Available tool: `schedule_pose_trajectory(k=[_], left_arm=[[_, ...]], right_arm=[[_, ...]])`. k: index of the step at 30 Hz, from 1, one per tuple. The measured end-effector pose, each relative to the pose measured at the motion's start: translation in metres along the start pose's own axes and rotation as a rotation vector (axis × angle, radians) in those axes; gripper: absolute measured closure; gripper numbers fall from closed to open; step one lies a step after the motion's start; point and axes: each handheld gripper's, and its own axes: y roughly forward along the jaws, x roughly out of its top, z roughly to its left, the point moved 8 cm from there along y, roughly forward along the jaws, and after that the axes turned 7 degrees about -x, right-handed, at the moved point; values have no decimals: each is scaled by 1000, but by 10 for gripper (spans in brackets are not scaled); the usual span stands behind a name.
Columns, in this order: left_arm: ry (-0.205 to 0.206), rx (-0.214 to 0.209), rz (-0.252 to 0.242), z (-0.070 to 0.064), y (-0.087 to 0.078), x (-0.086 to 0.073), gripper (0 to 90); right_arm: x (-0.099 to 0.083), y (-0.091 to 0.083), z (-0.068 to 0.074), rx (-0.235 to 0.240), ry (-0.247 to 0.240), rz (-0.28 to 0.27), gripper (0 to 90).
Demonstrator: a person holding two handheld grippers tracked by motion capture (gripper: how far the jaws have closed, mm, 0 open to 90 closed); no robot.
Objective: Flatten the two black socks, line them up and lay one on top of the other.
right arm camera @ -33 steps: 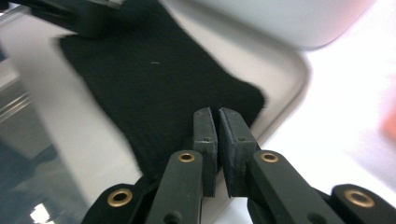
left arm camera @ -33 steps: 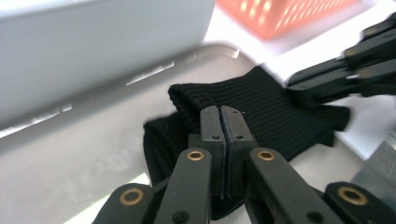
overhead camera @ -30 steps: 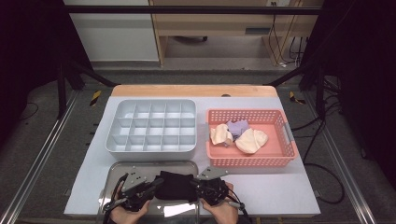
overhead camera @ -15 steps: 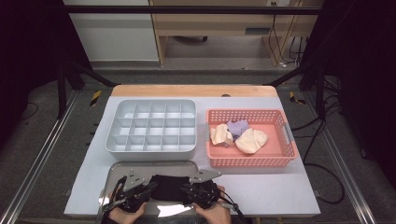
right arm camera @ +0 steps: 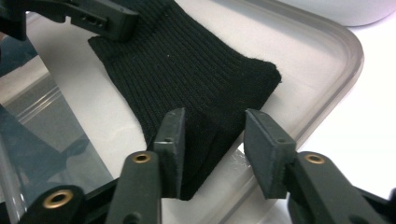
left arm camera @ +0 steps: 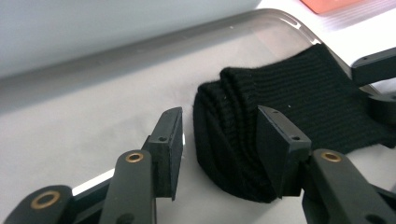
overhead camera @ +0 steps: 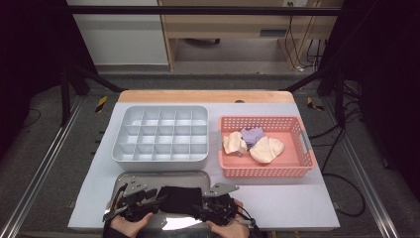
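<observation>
So there's a black ribbed sock (overhead camera: 179, 199) lying folded on a shiny metal tray (overhead camera: 148, 176) at the near edge of the table, down at 6 o'clock in the high view. Both hands come in from the bottom there, one gripper on each end of the sock.

The left gripper (left arm camera: 219, 140) has its jaws spread apart around the sock's bunched, layered end. In the left gripper view the right-hand jaw sits against the fabric folds, while the left-hand jaw stands clear over bare tray. Not clamped, there's a visible gap.

The right gripper (right arm camera: 212, 140) is spread too, straddling the sock's other end near the tray's rounded corner. The cloth edge lies between the two jaws, but they aren't squeezing it. The left gripper shows off at 11 o'clock in that view, by the far end of the sock.

Further back on the table, a grey divided organiser box (overhead camera: 163, 134) sits at 12 o'clock from the tray, and a pink basket (overhead camera: 297, 166) is at about 2 o'clock, with a few pale socks (overhead camera: 252, 144) (cream and lilac) piled inside.
</observation>
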Motion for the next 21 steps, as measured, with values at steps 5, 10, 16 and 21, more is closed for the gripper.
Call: schedule_pose_trajectory(k=[5,10,16,21], left_arm=[[-3,-8,-9,-3,1,-3,523],[19,14,-22,-5,-2,1,521],[90,23,-94,-18,-13,19,518],[132,-48,-92,-36,-2,32,679]], right_arm=[[7,4,-9,-47,-16,-6,640],[14,5,-16,-69,-1,-42,627],[20,-11,-20,-43,49,-95,606],[13,-9,-21,-39,66,-68,606]])
